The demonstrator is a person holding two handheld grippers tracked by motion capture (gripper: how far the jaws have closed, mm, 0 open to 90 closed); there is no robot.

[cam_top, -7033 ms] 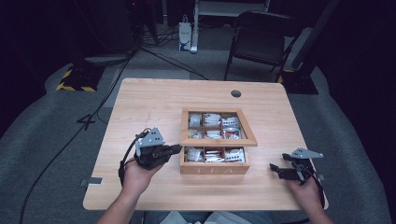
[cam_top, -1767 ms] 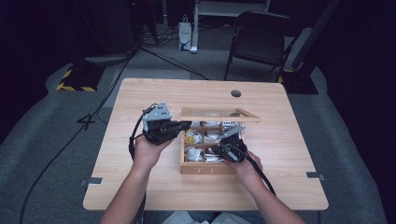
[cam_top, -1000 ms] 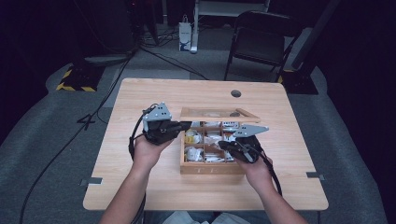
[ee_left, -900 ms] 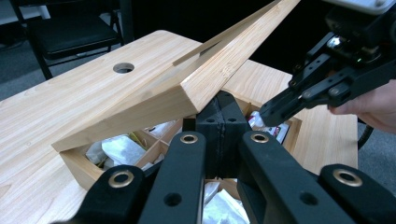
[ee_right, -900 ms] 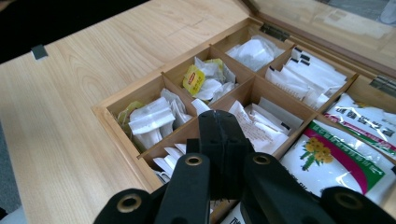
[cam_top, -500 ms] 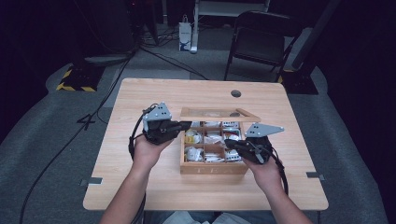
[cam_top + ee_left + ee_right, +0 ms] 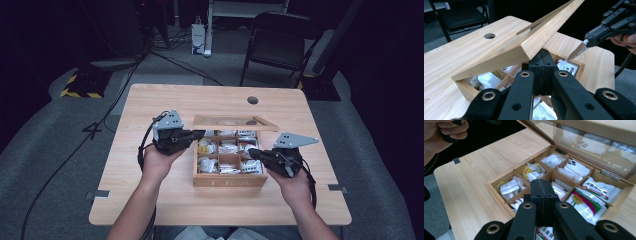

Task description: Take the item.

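Left tool (image 7: 543, 62) jaws together under raised lid (image 7: 534, 42) — right tool (image 7: 586, 43) grips packet (image 7: 577, 51).

Ahead of the left gripper's (image 7: 541, 72) jaws the raised lid (image 7: 524, 47) slants across, blocking passage above the tea box (image 7: 230, 177); beyond the right gripper's (image 7: 256, 154) jaws the compartments lie open, though packed with sachets (image 7: 510, 187); either side, bare surface (image 7: 165, 200), seemingly unobstructed.
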